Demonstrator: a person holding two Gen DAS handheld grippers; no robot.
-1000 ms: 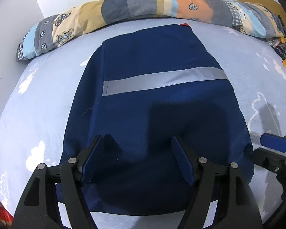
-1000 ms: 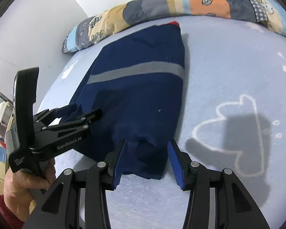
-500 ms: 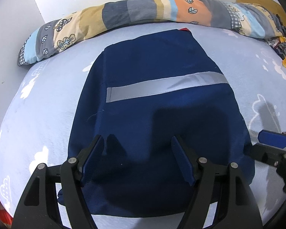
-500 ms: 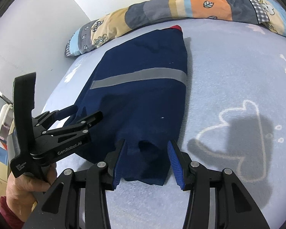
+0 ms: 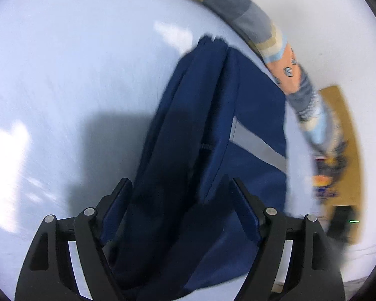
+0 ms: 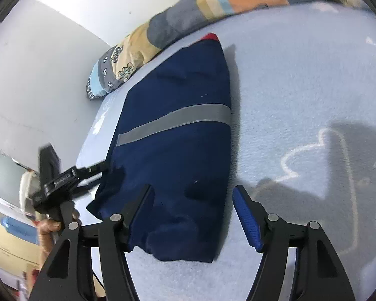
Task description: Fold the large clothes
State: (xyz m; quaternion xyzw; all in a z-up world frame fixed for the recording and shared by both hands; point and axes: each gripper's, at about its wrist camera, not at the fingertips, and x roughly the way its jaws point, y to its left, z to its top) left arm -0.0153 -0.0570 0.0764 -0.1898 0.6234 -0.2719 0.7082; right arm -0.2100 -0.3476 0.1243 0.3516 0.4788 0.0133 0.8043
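- Nearest the right wrist lens: right hand-held gripper spread wide, blue-padded fingers straddling the near end of the navy garment without pinching it; left finger partly sunk against the dark cloth, so its pad hard to make out.
- Nearest the left wrist lens: left hand-held gripper with fingers parted, navy garment bunched between them and running up away from the lens; whether the pads actually bite the cloth cannot be told, since the fabric covers the gap and the whole view is smeared.
- Lower left of the right view: same left tool seen from the side, tips at the garment's near left corner, exact contact lost in shadow; a bare hand on its handle, cut off by the frame edge.
- Farther out: garment lying folded lengthwise on the pale blue bed, grey reflective stripe across its middle, a red scrap peeking at the far end.
- Farthest: patchwork pillow along the white wall; in the left view only a blurred strip of it.
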